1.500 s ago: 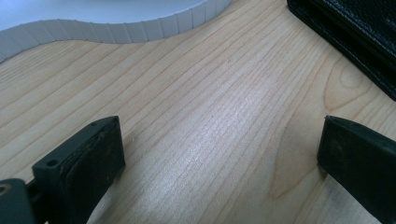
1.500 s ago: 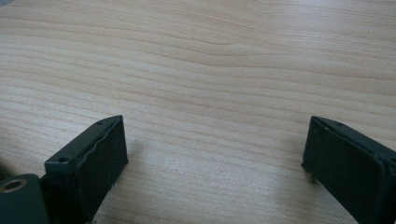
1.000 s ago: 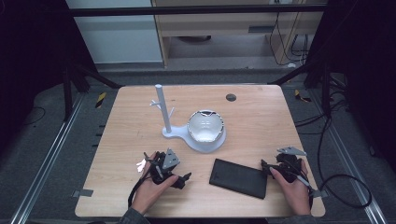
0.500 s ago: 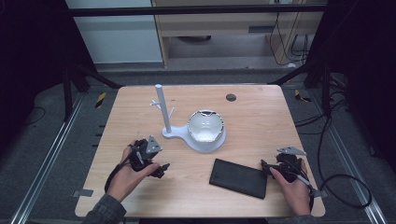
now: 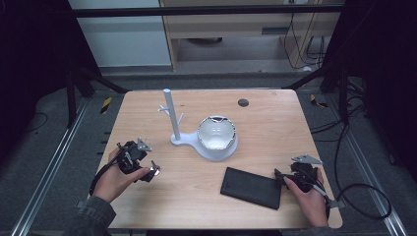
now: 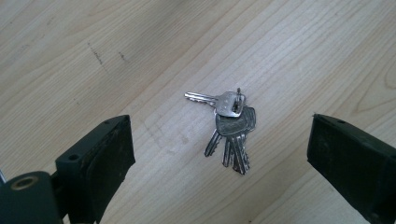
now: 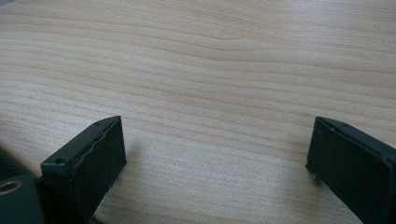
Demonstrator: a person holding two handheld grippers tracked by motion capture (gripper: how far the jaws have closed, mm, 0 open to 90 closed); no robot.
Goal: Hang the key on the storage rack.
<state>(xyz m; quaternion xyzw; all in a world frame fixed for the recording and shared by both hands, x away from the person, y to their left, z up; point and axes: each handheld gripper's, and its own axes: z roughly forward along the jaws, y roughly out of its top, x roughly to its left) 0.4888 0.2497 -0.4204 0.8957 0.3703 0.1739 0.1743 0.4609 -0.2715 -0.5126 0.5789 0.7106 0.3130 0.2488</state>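
A small bunch of silver keys [image 6: 231, 125] lies flat on the wooden table [image 6: 299, 51]. In the left gripper view they sit just ahead of my open left gripper [image 6: 218, 140], one black jaw on each side and neither touching them. In the high view the left gripper [image 5: 146, 172] is at the table's left, with the keys [image 5: 156, 170] a bright glint at its tips. My right gripper [image 7: 215, 127] stands open over bare wood with nothing between its jaws. In the high view the right gripper [image 5: 283, 178] rests at the front right, next to a flat black case [image 5: 252, 188].
A white stand [image 5: 173, 139] with an upright pole [image 5: 170, 113] and short pegs is at the table's middle. Its base carries a white bowl-like dish [image 5: 216, 133]. A small dark round disc [image 5: 243, 103] sits near the far edge. A cable [image 5: 364, 196] trails off the right side.
My left hand and gripper have moved left and away from the front edge, stopping over the keys. The right hand and gripper have stayed put.
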